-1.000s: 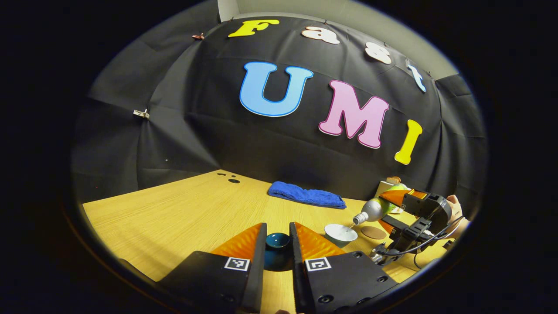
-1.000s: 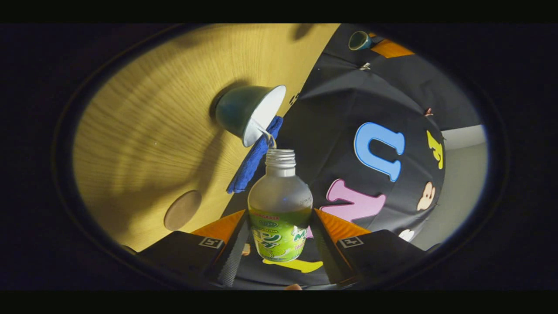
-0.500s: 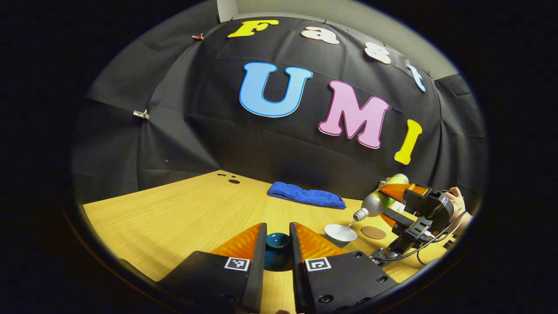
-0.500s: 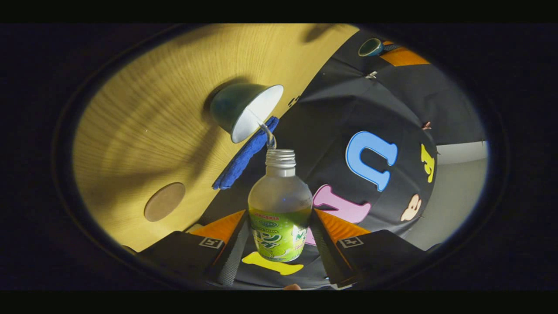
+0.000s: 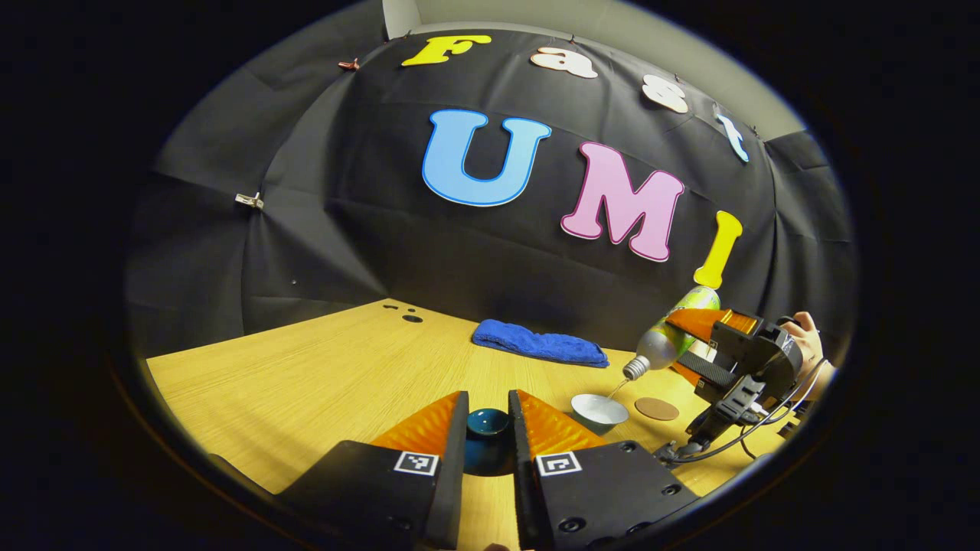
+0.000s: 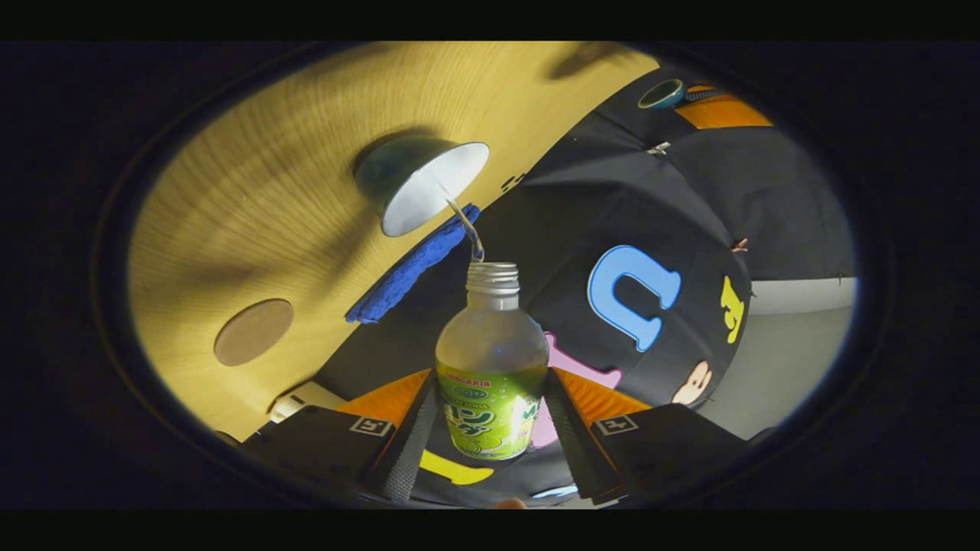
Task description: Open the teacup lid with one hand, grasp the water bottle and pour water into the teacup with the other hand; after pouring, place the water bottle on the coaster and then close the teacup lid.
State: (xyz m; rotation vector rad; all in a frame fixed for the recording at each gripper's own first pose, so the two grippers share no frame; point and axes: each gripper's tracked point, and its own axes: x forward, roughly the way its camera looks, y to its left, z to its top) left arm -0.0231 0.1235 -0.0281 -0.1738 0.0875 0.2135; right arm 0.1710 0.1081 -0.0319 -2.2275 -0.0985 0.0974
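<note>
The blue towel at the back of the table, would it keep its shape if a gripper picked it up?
Probably not. The blue towel lies slumped in soft folds on the table, so it likely droops. It looks light, and its fuzzy surface should grip rather than slip.

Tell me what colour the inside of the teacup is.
White inside the teacup, dark teal-green outside; clearest in the right gripper view.
</note>
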